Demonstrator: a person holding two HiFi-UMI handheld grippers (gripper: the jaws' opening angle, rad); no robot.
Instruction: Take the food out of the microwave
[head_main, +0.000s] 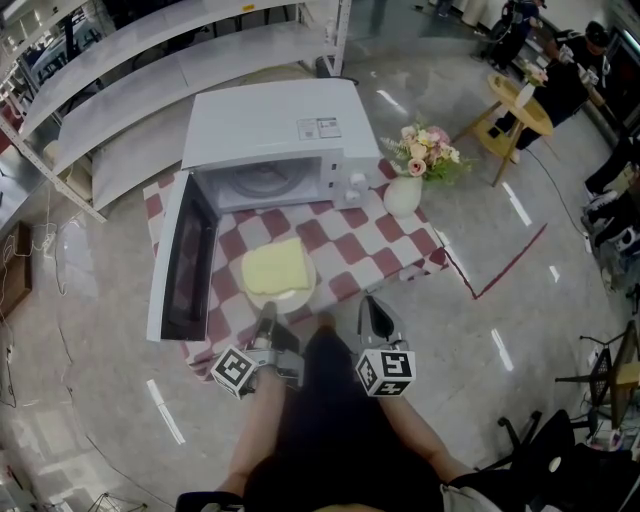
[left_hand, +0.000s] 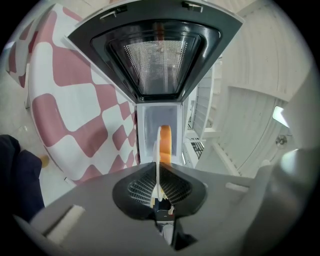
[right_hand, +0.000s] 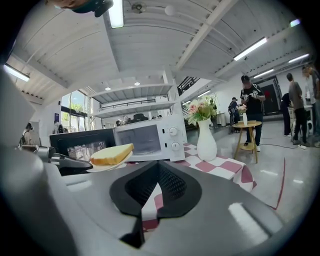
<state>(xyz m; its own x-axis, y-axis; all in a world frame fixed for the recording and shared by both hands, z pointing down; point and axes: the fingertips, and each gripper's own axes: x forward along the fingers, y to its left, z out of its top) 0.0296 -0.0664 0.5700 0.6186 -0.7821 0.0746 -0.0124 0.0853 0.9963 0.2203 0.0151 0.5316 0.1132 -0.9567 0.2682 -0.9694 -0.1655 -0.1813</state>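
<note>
Food: a slice of yellow bread (head_main: 275, 267) lies on a white plate (head_main: 291, 299). It is out of the microwave (head_main: 270, 125), over the checked cloth (head_main: 372, 250) just in front of the open cavity.
Plate and cloth: whether the plate rests on the cloth or hangs above it cannot be told.
Left gripper (head_main: 267, 313): clamped on the plate's near rim, with the bread just past its jaws.
Right gripper (head_main: 374, 308): jaws pressed together with nothing between them, just right of the plate and apart from it.
Door (head_main: 185, 260): swung wide open, close beside the plate on its left.
Vase (head_main: 403, 195): white, holding flowers (head_main: 428, 150), on the cloth at the microwave's right front corner, well apart from the plate.
Background: a round wooden stool (head_main: 518, 105) and people (head_main: 562, 80) on the floor, far right.
</note>
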